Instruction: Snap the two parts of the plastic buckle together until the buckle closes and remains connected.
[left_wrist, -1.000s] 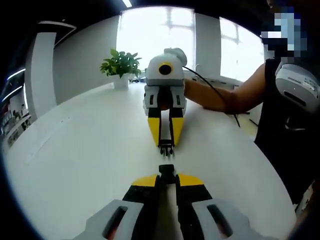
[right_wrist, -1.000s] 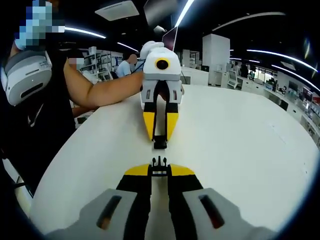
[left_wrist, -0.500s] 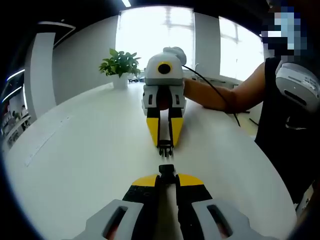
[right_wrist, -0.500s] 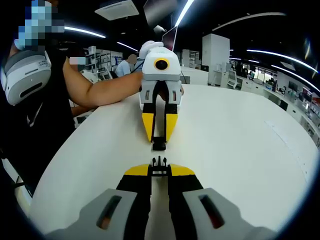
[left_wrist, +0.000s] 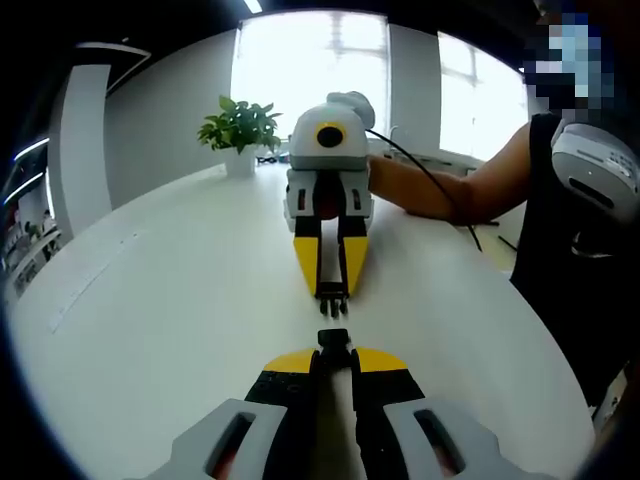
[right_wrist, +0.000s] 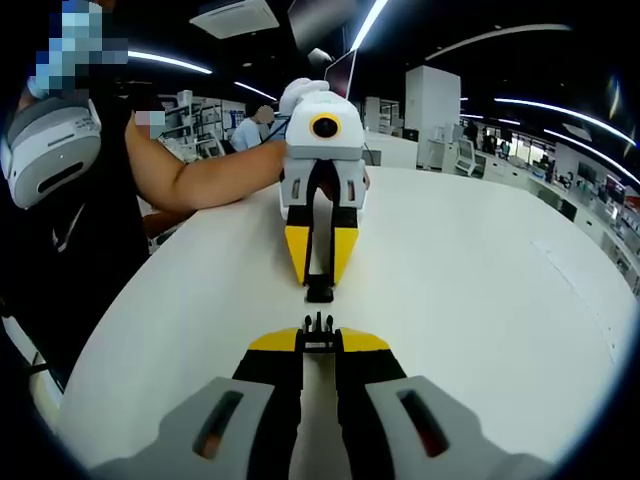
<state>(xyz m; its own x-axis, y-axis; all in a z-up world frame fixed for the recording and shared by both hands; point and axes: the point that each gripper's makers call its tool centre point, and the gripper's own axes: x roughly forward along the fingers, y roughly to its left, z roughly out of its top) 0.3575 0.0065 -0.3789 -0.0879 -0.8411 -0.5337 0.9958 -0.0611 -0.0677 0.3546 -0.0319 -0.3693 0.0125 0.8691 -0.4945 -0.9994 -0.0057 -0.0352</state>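
In the left gripper view my left gripper (left_wrist: 334, 352) is shut on the black socket half of the buckle (left_wrist: 334, 340), which sticks out past its yellow tips. Facing it, my right gripper (left_wrist: 332, 292) is shut on the black pronged half (left_wrist: 332, 304). A small gap separates the two halves, and they line up end to end. From the right gripper view, the pronged half (right_wrist: 319, 328) sits in my right gripper (right_wrist: 319, 340), prongs pointing at the socket half (right_wrist: 319, 293) held by my left gripper (right_wrist: 319, 282). Both are just above the white table (right_wrist: 480, 300).
A potted green plant (left_wrist: 240, 135) stands at the table's far edge. The person's arm (left_wrist: 440, 190) and dark-clothed body (right_wrist: 60, 260) are along one side of the table. A black cable (left_wrist: 430, 180) trails from the right gripper. An office with desks lies beyond.
The two grippers have crept slightly closer, narrowing the gap between the buckle halves. Both remain shut on their halves.
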